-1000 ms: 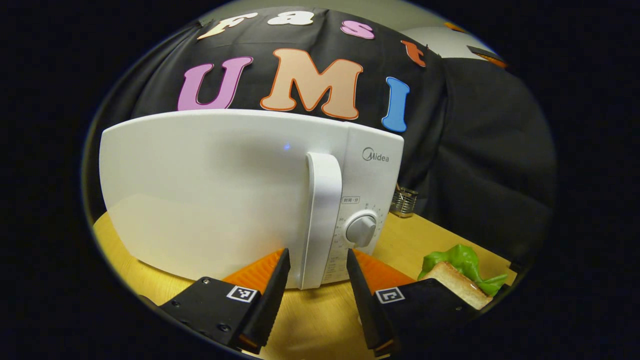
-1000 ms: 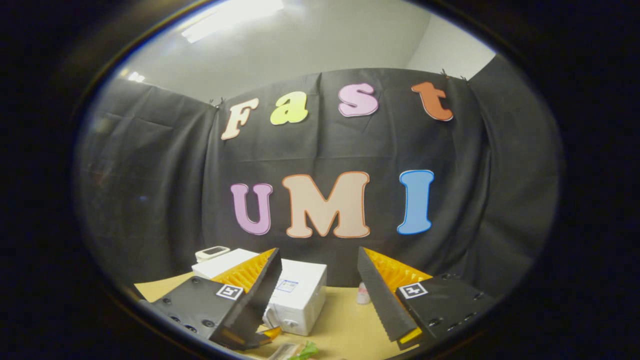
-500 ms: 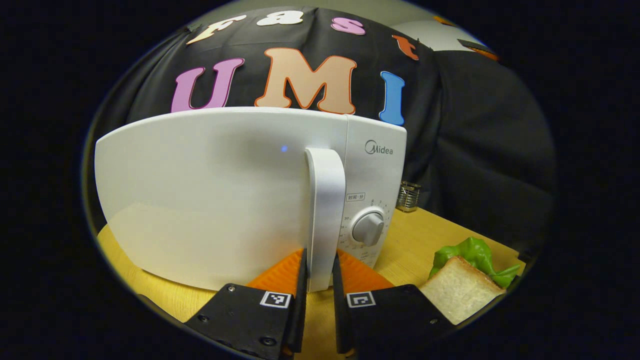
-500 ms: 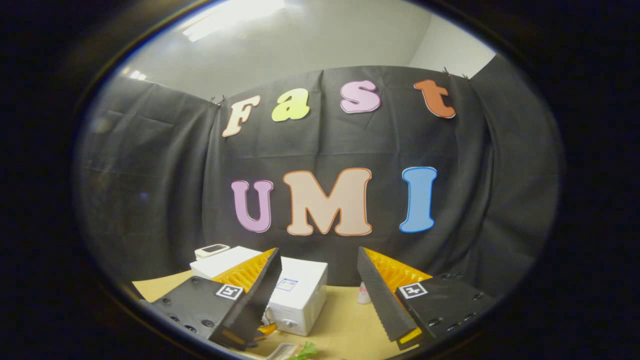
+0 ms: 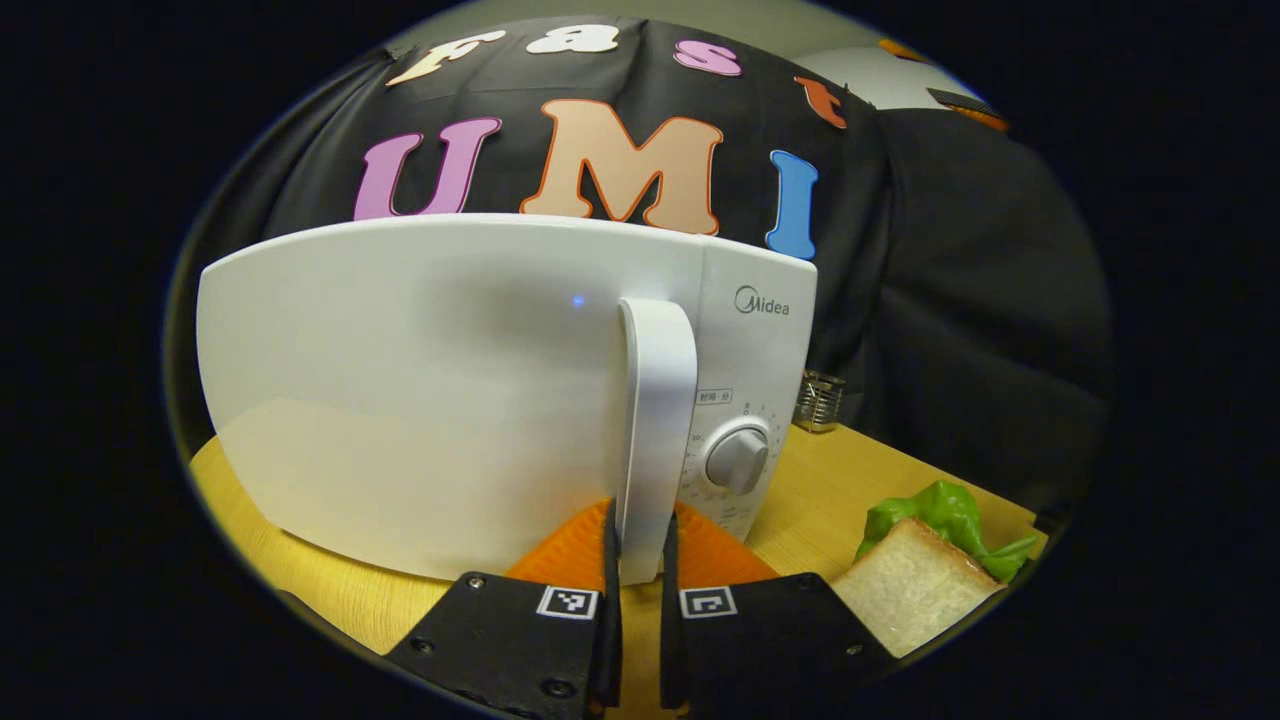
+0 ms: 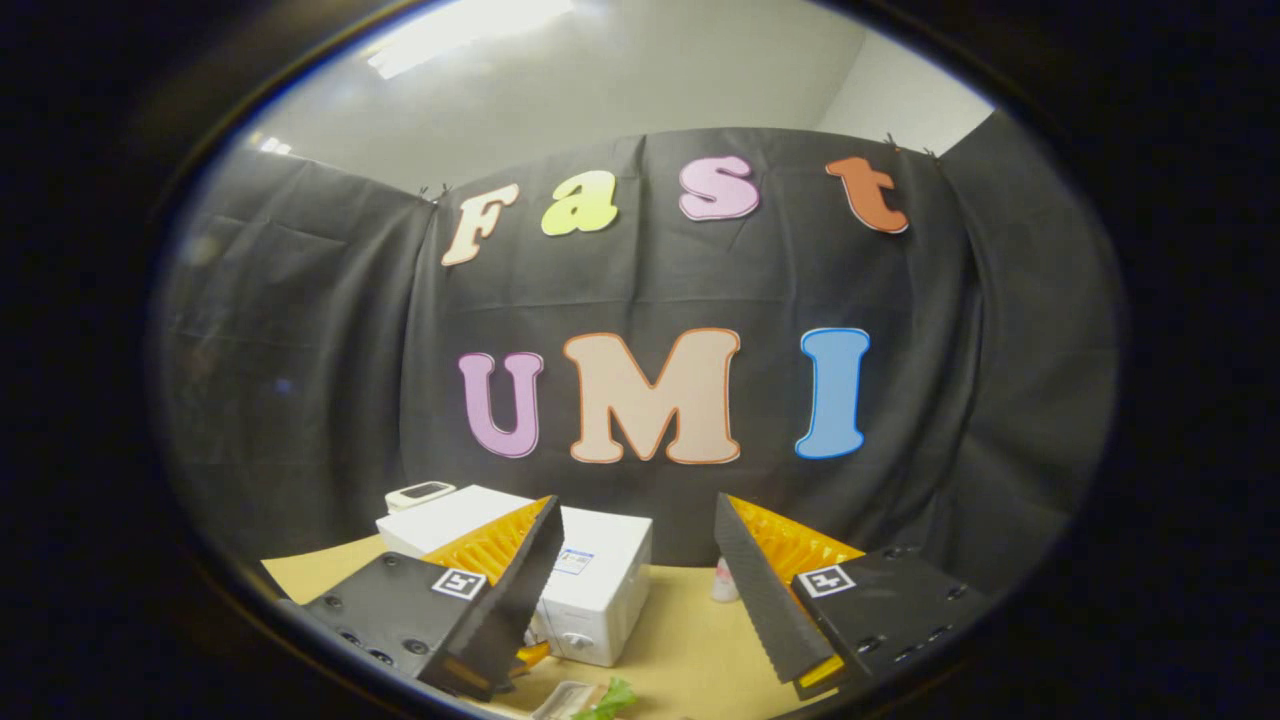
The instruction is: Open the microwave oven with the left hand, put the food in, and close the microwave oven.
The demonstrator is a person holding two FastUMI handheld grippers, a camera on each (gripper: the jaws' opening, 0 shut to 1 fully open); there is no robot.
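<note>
- Left claw is pinched on the lower end of the microwave's upright handle, one finger on each side
- The white microwave stands on the wooden counter with its door closed; its dial sits just right of the handle
- The sandwich, bread with green lettuce, lies on the counter near the microwave's right side
- Right claw is held above the counter, spread wide and empty, with the microwave beyond its left finger

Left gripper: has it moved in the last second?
Yes. The left gripper has closed in from either side of the microwave handle and now clamps its lower end.
</note>
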